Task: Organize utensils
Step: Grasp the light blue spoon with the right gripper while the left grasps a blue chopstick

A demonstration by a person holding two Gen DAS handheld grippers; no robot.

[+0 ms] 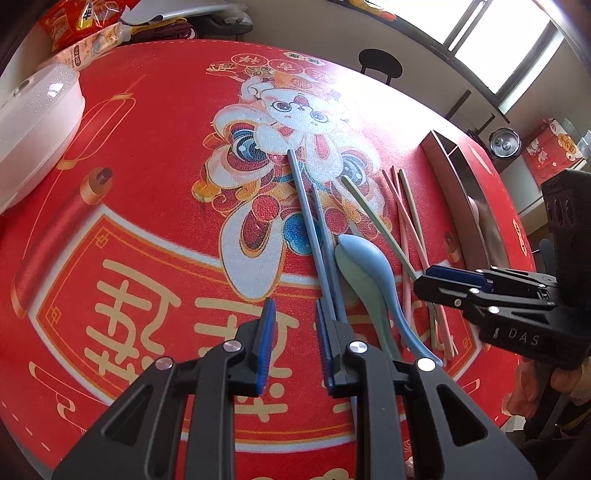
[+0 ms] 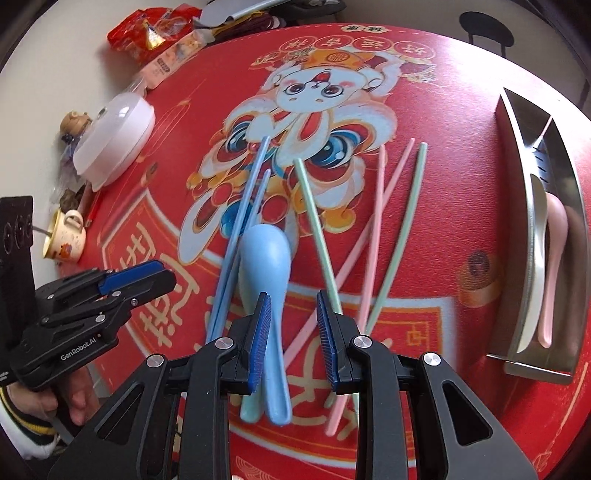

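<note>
A blue spoon [image 2: 264, 266] lies bowl-down on a green spoon [image 1: 352, 269] on the red mat; it also shows in the left wrist view [image 1: 373, 258]. Two blue chopsticks [image 2: 243, 206] lie left of them, green chopsticks [image 2: 317, 229] and pink chopsticks [image 2: 376, 229] to the right. A pink spoon [image 2: 552, 258] lies in the steel tray [image 2: 532, 236]. My right gripper [image 2: 291, 332] is open above the blue spoon's handle. My left gripper [image 1: 295, 343] is open and empty, just left of the blue chopsticks [image 1: 306, 210].
A white lidded dish [image 2: 112, 136] sits at the mat's left edge, with a small cup [image 2: 66, 232], a figurine [image 2: 75, 123] and snack packets [image 2: 155, 33] nearby. A black chair [image 1: 380, 64] stands behind the table.
</note>
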